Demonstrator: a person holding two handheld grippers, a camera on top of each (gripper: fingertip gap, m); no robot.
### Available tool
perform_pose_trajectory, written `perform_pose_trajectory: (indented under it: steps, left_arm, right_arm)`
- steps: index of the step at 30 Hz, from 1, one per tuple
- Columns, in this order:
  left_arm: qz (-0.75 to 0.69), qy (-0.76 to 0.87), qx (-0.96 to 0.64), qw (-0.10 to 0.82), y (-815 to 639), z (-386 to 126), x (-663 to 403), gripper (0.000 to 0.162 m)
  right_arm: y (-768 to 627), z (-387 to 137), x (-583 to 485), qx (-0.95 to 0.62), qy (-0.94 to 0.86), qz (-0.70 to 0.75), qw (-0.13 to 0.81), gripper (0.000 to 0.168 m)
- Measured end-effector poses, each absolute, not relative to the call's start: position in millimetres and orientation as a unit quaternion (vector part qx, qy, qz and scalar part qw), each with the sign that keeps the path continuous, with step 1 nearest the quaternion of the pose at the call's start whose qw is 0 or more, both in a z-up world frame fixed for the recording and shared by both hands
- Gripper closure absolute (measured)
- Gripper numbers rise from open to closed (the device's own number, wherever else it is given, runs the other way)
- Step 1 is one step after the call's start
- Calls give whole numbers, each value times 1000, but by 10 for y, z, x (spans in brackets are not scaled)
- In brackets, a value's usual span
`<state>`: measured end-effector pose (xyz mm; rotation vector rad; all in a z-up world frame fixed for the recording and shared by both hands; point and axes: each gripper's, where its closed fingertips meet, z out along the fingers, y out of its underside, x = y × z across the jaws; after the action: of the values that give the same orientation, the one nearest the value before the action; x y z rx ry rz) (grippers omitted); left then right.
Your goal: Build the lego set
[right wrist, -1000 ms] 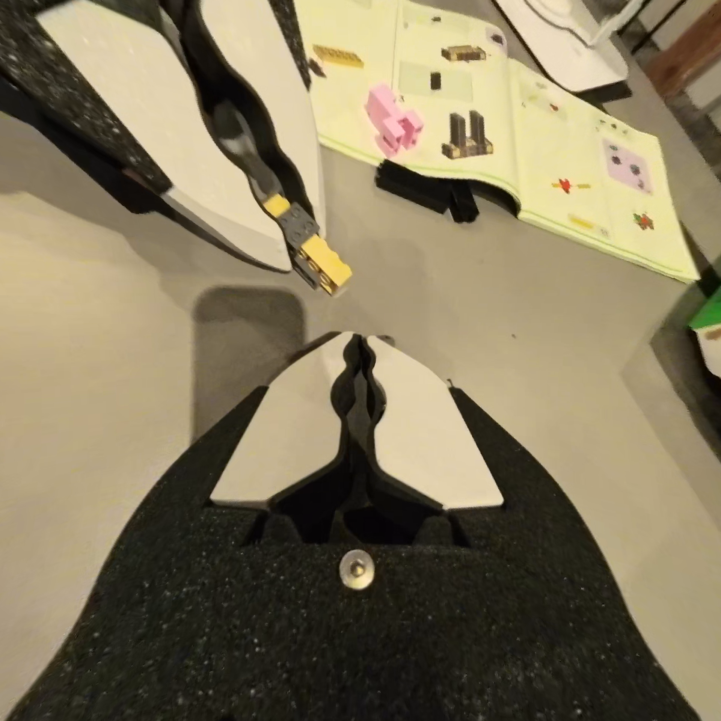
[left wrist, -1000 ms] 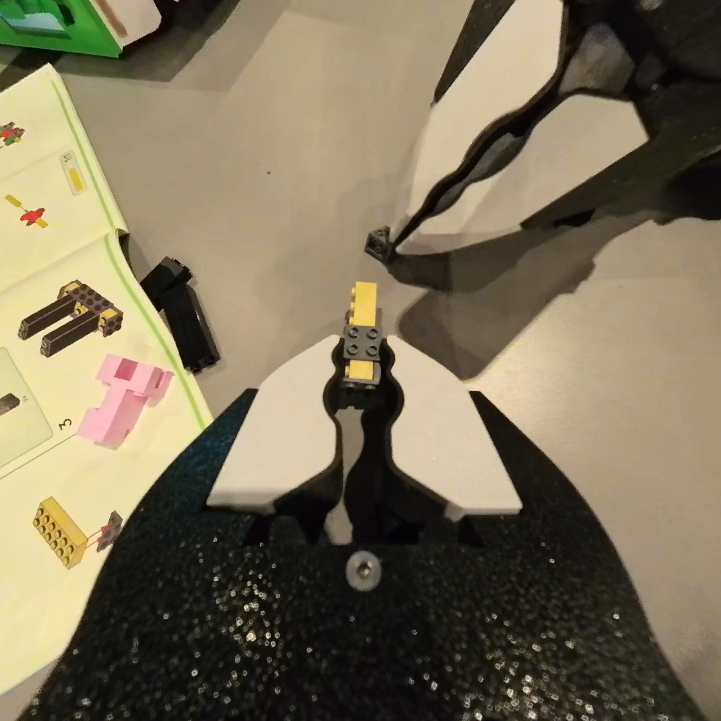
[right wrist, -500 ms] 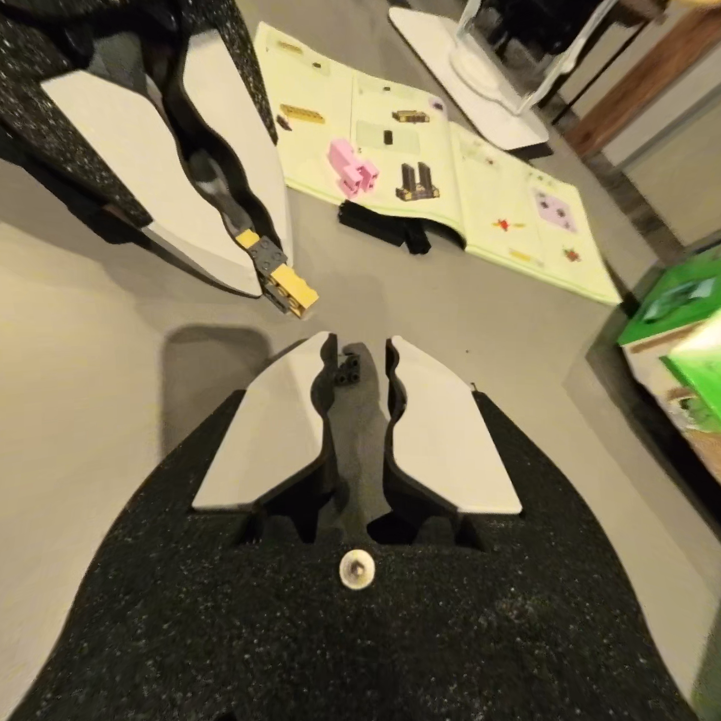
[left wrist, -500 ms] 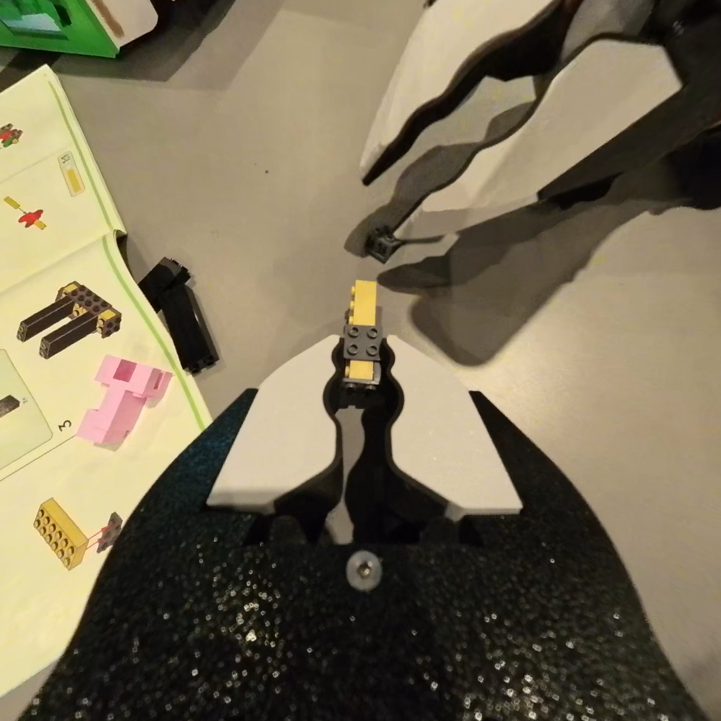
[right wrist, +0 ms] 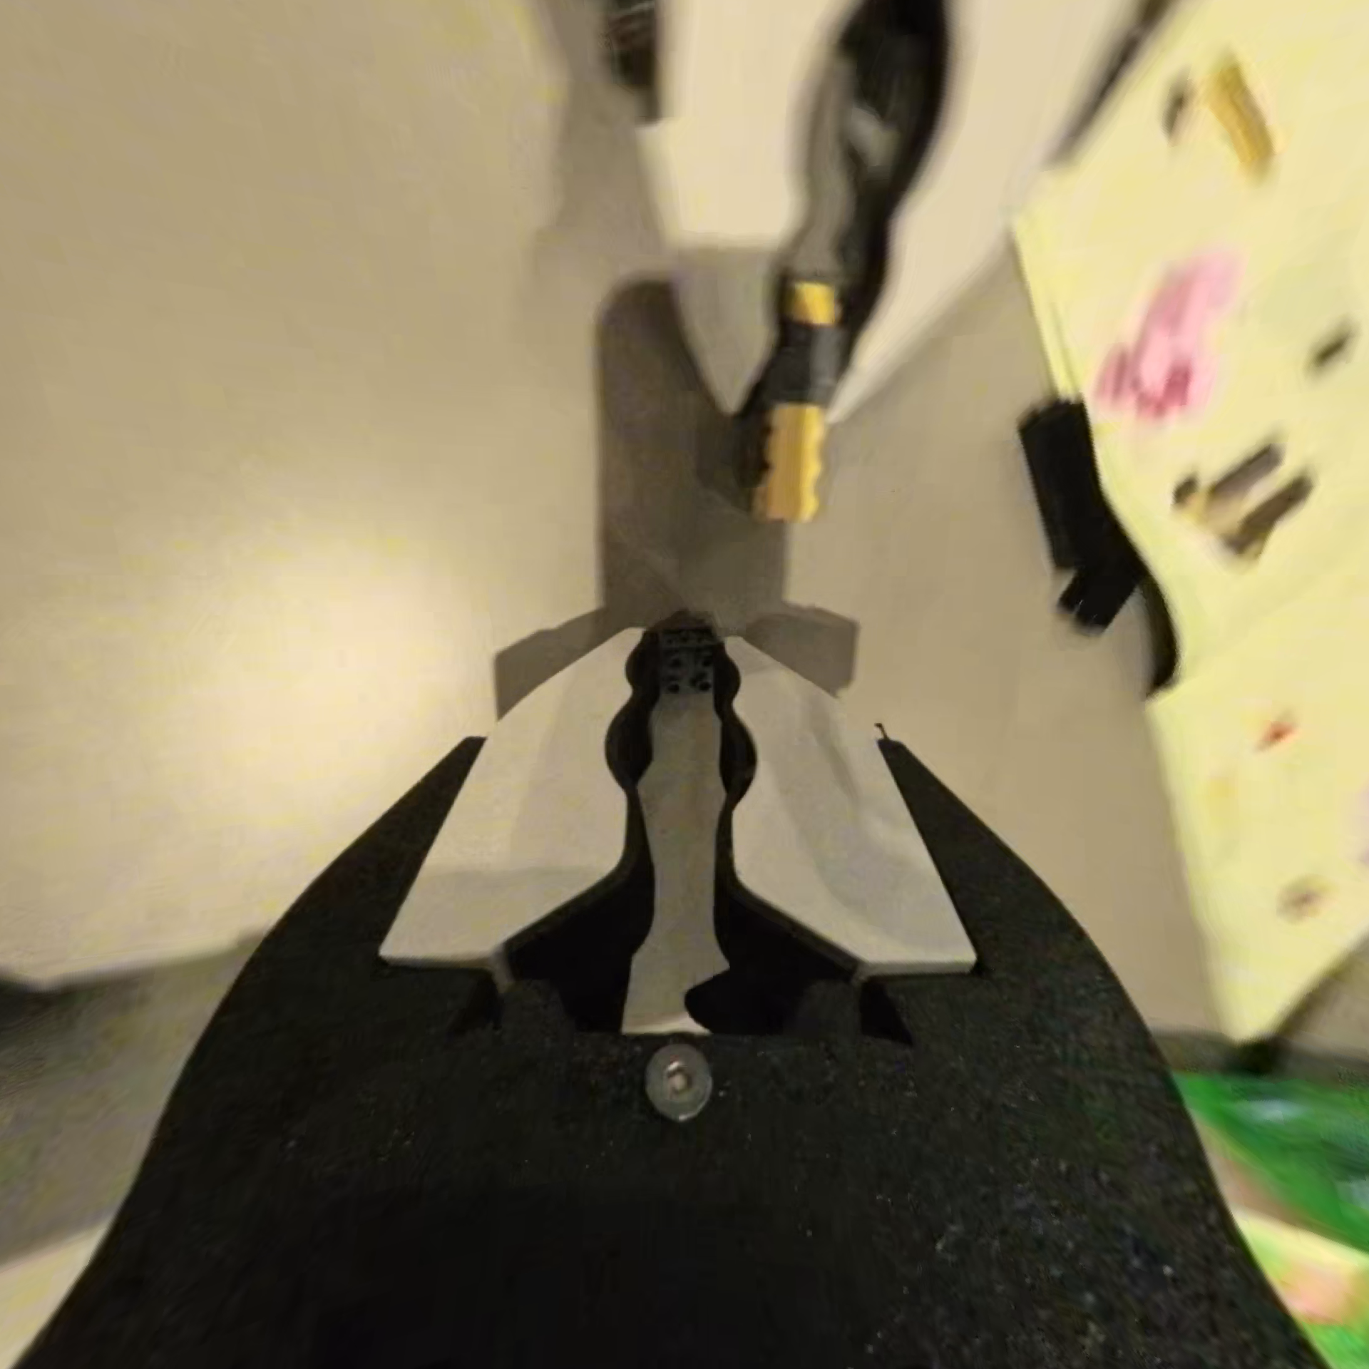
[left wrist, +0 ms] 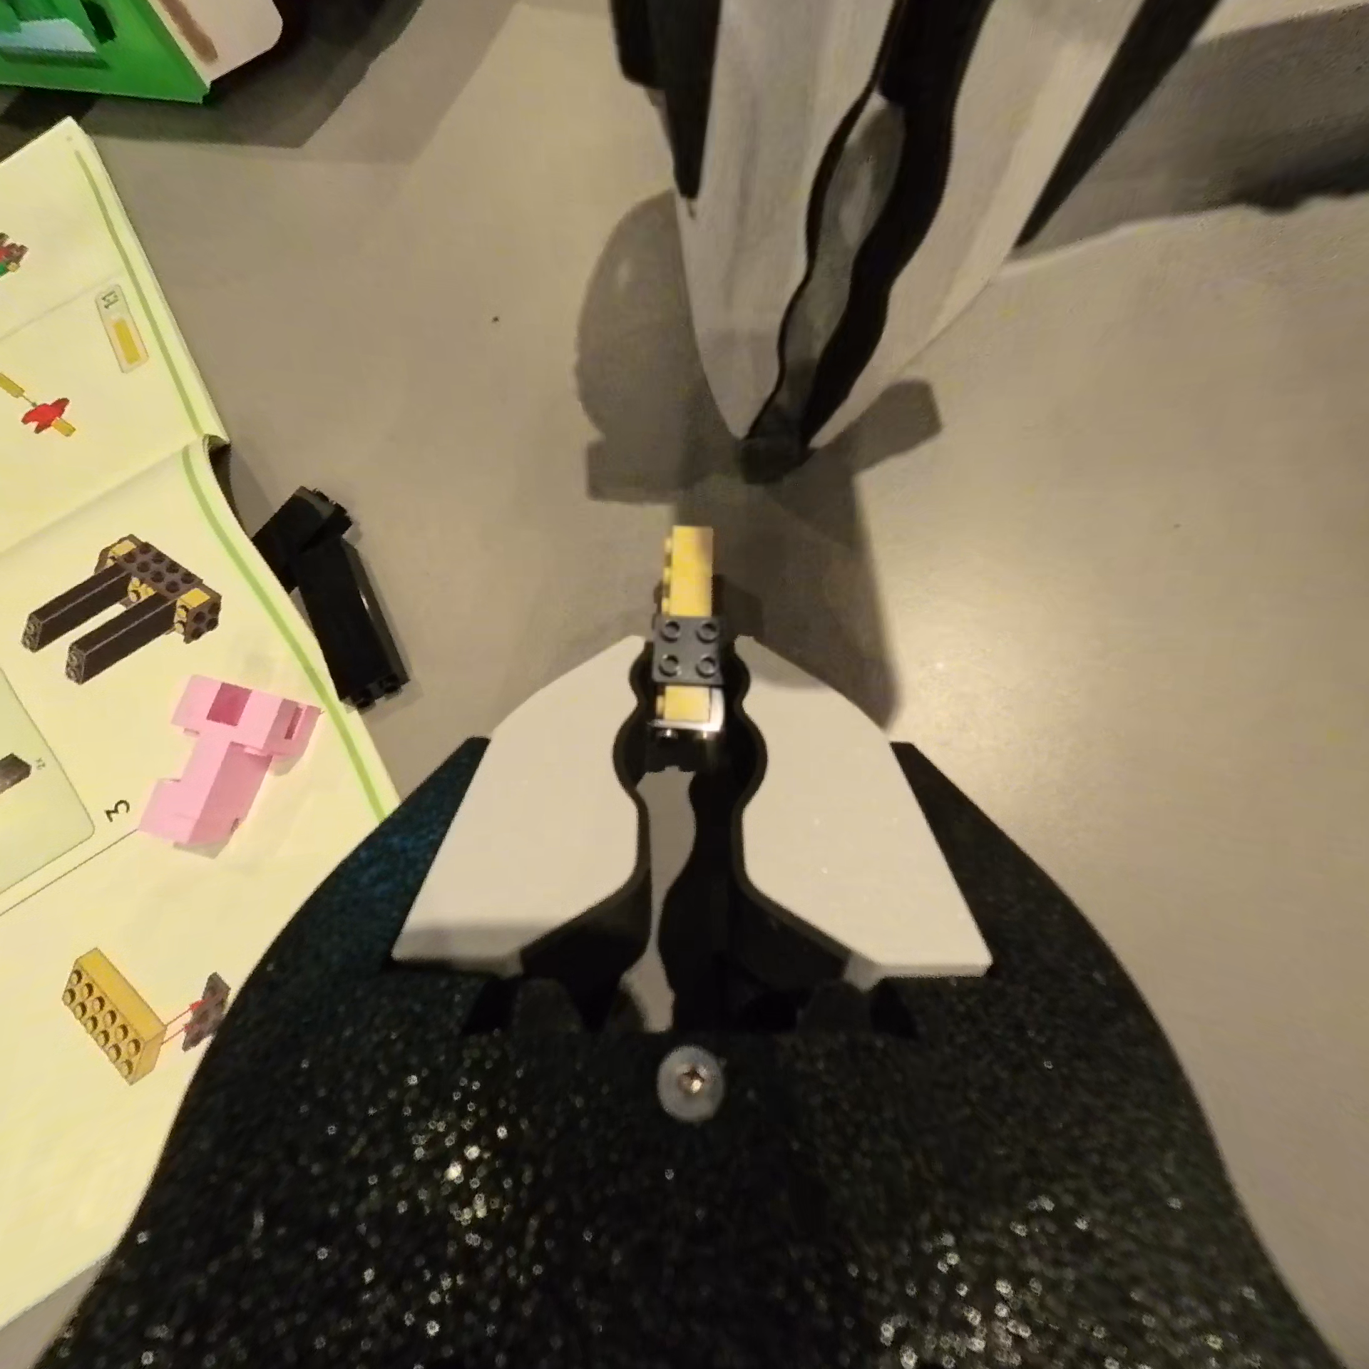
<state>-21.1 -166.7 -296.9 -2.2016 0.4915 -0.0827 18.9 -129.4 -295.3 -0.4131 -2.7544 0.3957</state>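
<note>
Gripping yellow brick (left wrist: 692, 585), left hand-held gripper (left wrist: 687, 667) faces right hand-held gripper (right wrist: 685, 652), seemingly pinching dark piece (right wrist: 685, 661).

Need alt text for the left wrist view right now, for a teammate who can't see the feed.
The left gripper clamps a yellow brick with a dark grey plate on it, above a grey table. The right gripper points down just beyond. An open instruction booklet lies left, with black bricks beside it.

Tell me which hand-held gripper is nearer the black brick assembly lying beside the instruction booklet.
Left. The left hand-held gripper, shut on the yellow brick, sits just right of the black brick assembly. The right hand-held gripper hangs farther away, beyond the yellow brick.
</note>
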Motion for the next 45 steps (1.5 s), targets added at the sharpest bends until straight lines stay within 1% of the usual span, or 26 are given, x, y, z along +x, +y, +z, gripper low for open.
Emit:
perform_pose_trajectory:
  steps: [1, 3, 5, 8, 10, 13, 15, 17, 19, 21, 24, 27, 35, 38, 41, 45]
  left_arm:
    - [-33, 197, -882, 427, -1669, -2971, -210, 145]
    - [-35, 197, -882, 426, -1671, -2973, -210, 145]
    - [-37, 195, -883, 426, -1673, -2974, -212, 145]
    - [-42, 193, -884, 425, -1676, -2975, -216, 145]
    - [-43, 192, -884, 424, -1676, -2975, -216, 145]
    - [-39, 195, -883, 425, -1677, -2975, -214, 145]
    - [-36, 197, -882, 426, -1677, -2974, -212, 145]
    - [-37, 196, -883, 426, -1677, -2974, -213, 145]
    - [-40, 195, -883, 425, -1677, -2975, -213, 145]
    - [-42, 194, -884, 424, -1676, -2975, -213, 145]
    - [-42, 193, -884, 424, -1675, -2975, -214, 145]
    - [-43, 193, -884, 424, -1675, -2976, -214, 145]
    - [-43, 193, -884, 424, -1674, -2977, -215, 145]
    - [-45, 192, -884, 423, -1674, -2977, -215, 145]
    - [-47, 191, -885, 423, -1674, -2977, -215, 145]
    - [-50, 190, -885, 422, -1675, -2979, -215, 145]
  right_arm:
    - [-1259, -2950, 197, -77, -976, 116, 169, 155]
    - [-1210, -2953, 210, -48, -986, 83, 139, 154]
    - [-1164, -2954, 205, -77, -988, 59, 118, 134]
    - [-1126, -2923, 178, -216, -966, 96, 107, 133]
    - [-1014, -2913, 114, -349, -919, 116, 144, 136]
    - [-1056, -2960, 176, -490, -837, 184, 159, 138]
    - [-1132, -2972, 166, -552, -780, 230, 184, 138]
    - [-1136, -2985, 143, -571, -754, 232, 228, 136]
    - [-1104, -2978, 104, -571, -742, 214, 276, 137]
    - [-1108, -2976, 67, -574, -733, 209, 297, 139]
    - [-1126, -2992, 27, -587, -721, 220, 297, 141]
    - [-1107, -2987, 24, -593, -715, 224, 295, 153]
    - [-1102, -2983, 14, -592, -717, 228, 287, 154]
    - [-1108, -2981, 25, -564, -741, 230, 283, 156]
    - [-1126, -2980, 21, -500, -784, 227, 290, 159]
    - [-1130, -2976, 15, -451, -814, 216, 296, 157]
